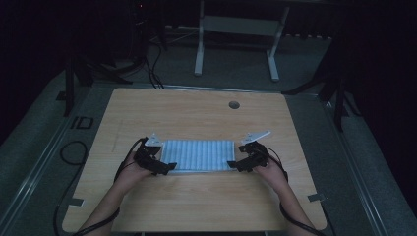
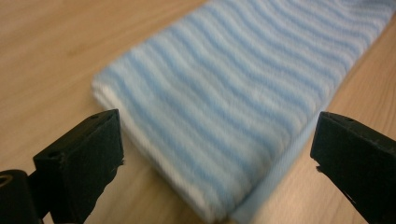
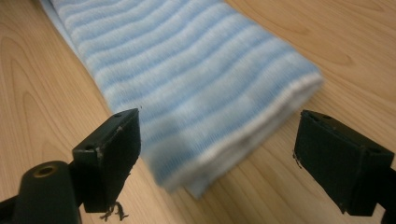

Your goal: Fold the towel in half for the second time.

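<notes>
High view: our left tool point(image 1: 169, 166) and right tool point(image 1: 231, 165) sit released at either end of the folded striped towel point(image 1: 198, 155), mid-bench point(image 1: 196, 206). If we pinch only the top layer, we think the fold may spring open.

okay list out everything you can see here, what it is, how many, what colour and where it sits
folded towel: one, light blue with white stripes, lying flat near the middle of the table.
table: one, light wood, with a round dark hole near its far edge.
white frame: one, standing on the floor beyond the table.
cables: several, black, on the grey floor at far left.
left gripper: one, black, at the towel's left end, jaws open.
right gripper: one, black, at the towel's right end, jaws open.
forearms: two, coming in from the bottom edge.
</notes>
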A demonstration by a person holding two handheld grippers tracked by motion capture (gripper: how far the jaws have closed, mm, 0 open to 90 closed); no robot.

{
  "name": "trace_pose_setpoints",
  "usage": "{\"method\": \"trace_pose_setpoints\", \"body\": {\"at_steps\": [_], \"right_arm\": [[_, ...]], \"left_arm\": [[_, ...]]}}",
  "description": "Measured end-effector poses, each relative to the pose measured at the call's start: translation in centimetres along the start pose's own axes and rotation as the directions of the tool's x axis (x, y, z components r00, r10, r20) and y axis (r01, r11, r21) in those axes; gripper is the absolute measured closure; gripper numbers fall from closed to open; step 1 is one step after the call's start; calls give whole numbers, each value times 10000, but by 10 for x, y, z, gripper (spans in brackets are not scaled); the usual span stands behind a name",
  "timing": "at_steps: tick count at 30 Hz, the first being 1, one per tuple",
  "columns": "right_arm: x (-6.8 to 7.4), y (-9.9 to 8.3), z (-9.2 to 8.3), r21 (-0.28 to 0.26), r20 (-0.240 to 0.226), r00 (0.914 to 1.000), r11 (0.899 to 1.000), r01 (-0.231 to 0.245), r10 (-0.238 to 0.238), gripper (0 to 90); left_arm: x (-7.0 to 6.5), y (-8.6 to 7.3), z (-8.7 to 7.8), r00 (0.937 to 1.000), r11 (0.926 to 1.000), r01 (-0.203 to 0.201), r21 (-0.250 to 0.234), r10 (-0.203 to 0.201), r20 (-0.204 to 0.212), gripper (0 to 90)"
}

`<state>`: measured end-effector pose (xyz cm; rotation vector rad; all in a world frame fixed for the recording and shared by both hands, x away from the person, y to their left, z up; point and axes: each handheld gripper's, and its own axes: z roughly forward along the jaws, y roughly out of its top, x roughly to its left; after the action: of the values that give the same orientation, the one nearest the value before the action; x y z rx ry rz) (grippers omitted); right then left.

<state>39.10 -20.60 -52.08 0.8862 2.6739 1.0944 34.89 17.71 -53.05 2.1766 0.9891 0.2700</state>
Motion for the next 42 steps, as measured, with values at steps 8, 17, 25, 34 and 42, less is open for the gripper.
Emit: {"method": "trace_pose_setpoints", "body": {"at_steps": [8, 17, 25, 34, 42], "right_arm": [[-12, -26, -18, -547, 633, 9976, 9982, -246, 281, 133], [-20, -61, -42, -764, 1067, 9917, 9951, -634, 714, 108], [-25, -89, -57, -851, 1590, 9785, 9892, -1190, 1313, 108], [-23, -111, -75, -1684, 2895, 9368, 9739, -1524, 1967, 132], [-21, -124, -87, -2041, 3682, 8903, 9575, -2037, 2679, 122]], "left_arm": [[2, -16, -10, 9993, 9990, 362, -265, -363, -36, 25], [8, -37, -27, 9961, 9944, 829, -648, -846, -232, 24], [12, -59, -38, 9918, 9897, 1185, -801, -1219, -388, 24], [16, -79, -50, 9832, 9812, 1557, -1139, -1650, -774, 25], [26, -86, -61, 9715, 9708, 1919, -1440, -2087, -1124, 25]]}}
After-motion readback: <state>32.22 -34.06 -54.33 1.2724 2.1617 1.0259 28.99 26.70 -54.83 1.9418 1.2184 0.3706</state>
